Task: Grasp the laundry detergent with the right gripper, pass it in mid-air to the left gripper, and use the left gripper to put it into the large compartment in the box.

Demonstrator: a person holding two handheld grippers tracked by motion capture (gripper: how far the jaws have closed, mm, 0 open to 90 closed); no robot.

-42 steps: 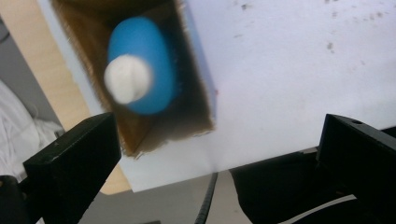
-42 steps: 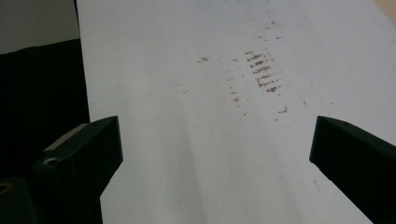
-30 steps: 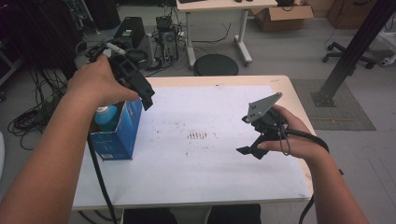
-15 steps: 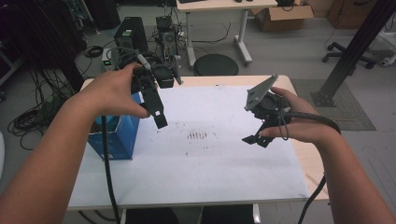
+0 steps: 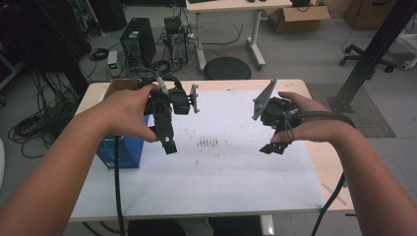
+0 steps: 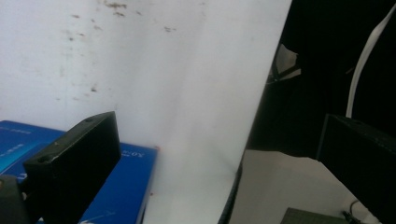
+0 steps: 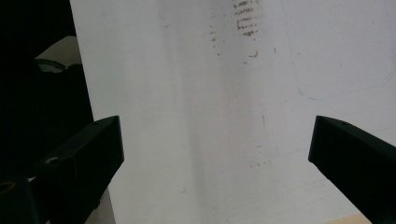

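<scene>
1. Blue box [image 5: 123, 150]: we note it standing on the left part of the table [image 5: 295, 206], its cardboard-coloured top end toward the far edge, partly hidden under the left forearm. In the left gripper view the same box [image 6: 126, 186] lies at the lower left, just behind the left-hand jaw, resting on the white sheet [image 6: 163, 93].
2. Left gripper [image 5: 168, 142]: we see it held in the air over the sheet, just right of the box, not touching it. Its two black jaws stand wide apart in its own view, with nothing between them.
3. Right gripper [image 5: 272, 147]: we see it raised above the right half of the sheet [image 5: 226, 172], well apart from the box and from the other gripper. Its jaws stand wide apart in its own view, gripping nothing, bare stained sheet [image 7: 210, 116] between them.
4. Sheet: a row of small dark marks [image 5: 209, 143] sits near its middle, between the two grippers.
5. Cables trail from both grippers toward the near table edge.
</scene>
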